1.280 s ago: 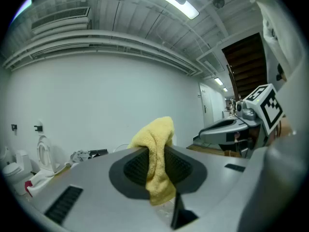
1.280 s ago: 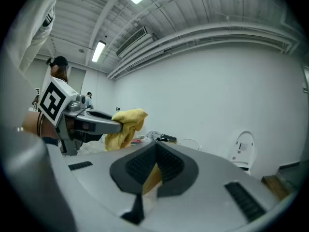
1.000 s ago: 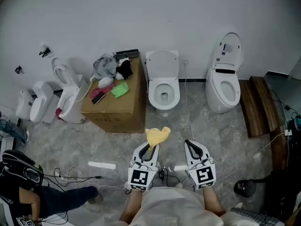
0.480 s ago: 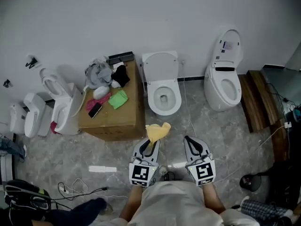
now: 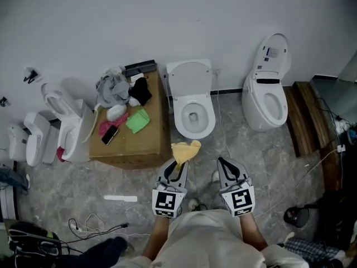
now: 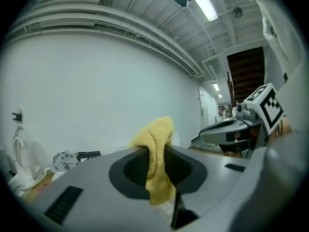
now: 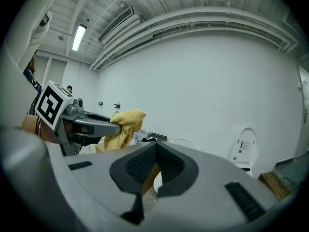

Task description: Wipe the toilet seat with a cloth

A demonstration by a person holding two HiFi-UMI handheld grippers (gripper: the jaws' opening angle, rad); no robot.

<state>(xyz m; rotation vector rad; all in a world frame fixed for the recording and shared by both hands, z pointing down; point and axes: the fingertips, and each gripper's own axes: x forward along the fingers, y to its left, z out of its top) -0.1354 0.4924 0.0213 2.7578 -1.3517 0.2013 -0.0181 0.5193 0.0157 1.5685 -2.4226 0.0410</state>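
One soft, light cloth (image 5: pixel 186 151), floppy, pinched mid-fold in your left gripper (image 5: pixel 179 166). Good hold for wiping. Right gripper (image 5: pixel 222 163) closed on nothing. Toilet seat (image 5: pixel 179 115) at 12 o'clock.

- We face the toilet (image 5: pixel 193 102), which stands against the wall (image 5: pixel 167 21) straight ahead of us.
- Just beside it on the left stands a box (image 5: pixel 139 149); on it lie a heap of clothes (image 5: pixel 113 86) at the back and a phone (image 5: pixel 110 134) nearer the front.
- To the toilet's right, apart from it, stands a second toilet (image 5: pixel 266 96), with planks (image 5: pixel 301 127) on the floor beyond it.
- Left of the box stand loose toilet parts (image 5: pixel 67 127).
- Our left gripper (image 5: pixel 179 163) and right gripper (image 5: pixel 222 163) hang side by side in front of the toilet; the cloth (image 5: pixel 185 151) sits between the left one's jaws, just before the bowl's front edge.
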